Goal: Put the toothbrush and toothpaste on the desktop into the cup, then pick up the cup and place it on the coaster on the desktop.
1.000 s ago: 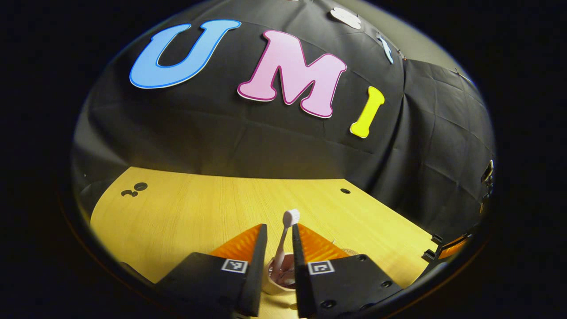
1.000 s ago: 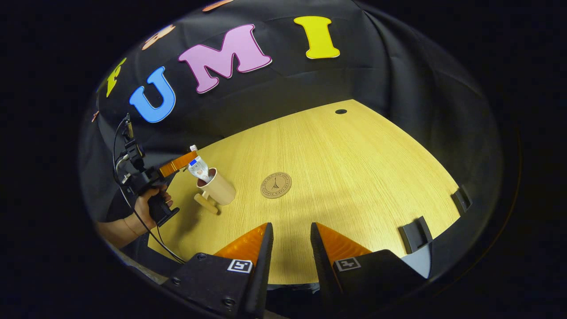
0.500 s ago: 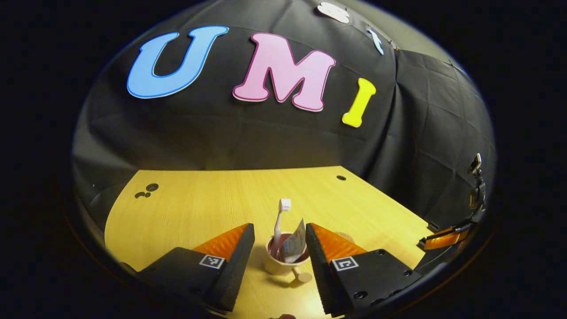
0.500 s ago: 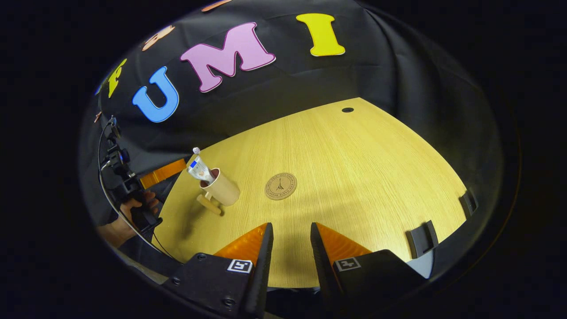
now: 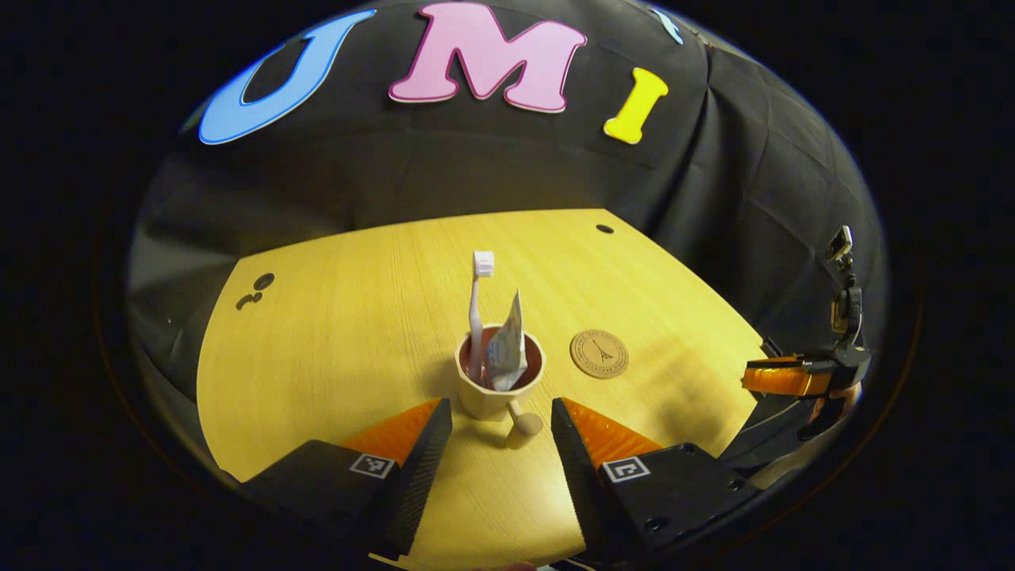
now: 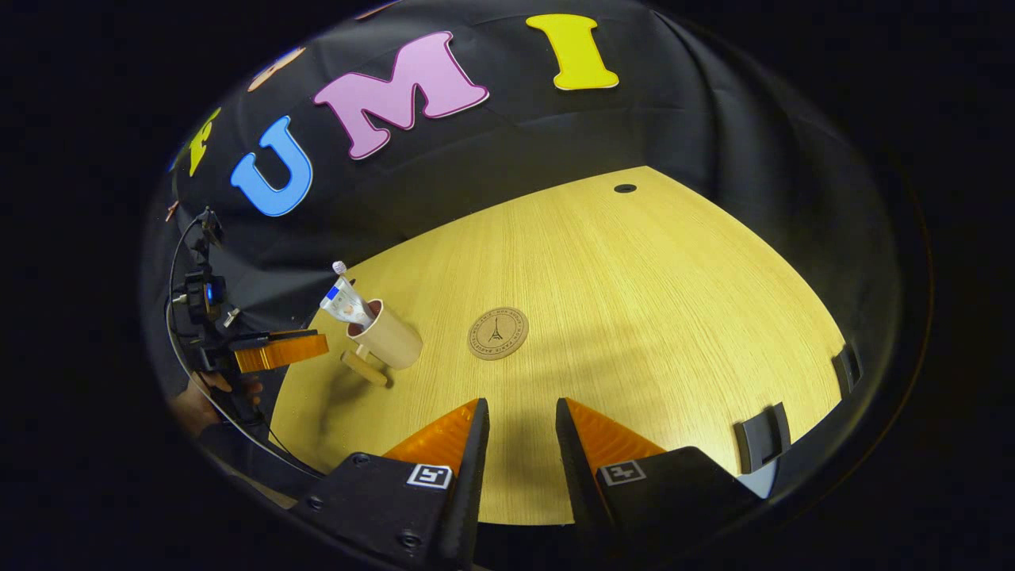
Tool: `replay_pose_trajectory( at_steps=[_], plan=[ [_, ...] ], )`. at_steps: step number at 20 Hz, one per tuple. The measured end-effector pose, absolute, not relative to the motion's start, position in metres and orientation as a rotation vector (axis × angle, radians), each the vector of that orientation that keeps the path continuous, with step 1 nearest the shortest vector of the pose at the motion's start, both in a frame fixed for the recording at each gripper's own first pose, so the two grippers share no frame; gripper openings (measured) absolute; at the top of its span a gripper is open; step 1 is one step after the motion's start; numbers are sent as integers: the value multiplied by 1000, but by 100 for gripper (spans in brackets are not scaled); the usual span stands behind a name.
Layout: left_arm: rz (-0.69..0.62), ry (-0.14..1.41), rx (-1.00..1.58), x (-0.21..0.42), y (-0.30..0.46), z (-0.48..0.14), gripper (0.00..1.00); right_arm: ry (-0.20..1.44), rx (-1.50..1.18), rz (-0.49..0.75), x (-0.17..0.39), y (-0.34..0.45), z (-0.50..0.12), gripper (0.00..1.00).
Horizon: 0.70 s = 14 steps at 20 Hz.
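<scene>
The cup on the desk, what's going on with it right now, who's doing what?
A person holds a gripper in each hand over a wooden desk. The cup stands on the desk with the toothbrush and toothpaste already upright in it. The left gripper is open, its fingers either side of the cup's handle, touching nothing. The right gripper hangs open and empty over bare desk. The cup is not yet on the coaster, which lies beside it.
</scene>
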<state>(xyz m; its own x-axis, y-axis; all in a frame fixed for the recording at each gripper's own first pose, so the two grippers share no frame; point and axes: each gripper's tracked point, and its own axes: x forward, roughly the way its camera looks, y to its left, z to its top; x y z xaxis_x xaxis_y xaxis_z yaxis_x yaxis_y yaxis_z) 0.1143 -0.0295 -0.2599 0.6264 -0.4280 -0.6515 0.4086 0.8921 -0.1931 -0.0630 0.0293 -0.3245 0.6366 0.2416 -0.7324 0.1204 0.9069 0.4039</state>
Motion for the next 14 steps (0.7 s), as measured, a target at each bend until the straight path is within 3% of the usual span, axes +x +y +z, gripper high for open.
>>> replay_pose_trajectory(
  at_steps=[14],
  plan=[
    [-415,1004,24,136,-63,-324,80,864,484,-52,-81,-16,-324,52]
  ],
)
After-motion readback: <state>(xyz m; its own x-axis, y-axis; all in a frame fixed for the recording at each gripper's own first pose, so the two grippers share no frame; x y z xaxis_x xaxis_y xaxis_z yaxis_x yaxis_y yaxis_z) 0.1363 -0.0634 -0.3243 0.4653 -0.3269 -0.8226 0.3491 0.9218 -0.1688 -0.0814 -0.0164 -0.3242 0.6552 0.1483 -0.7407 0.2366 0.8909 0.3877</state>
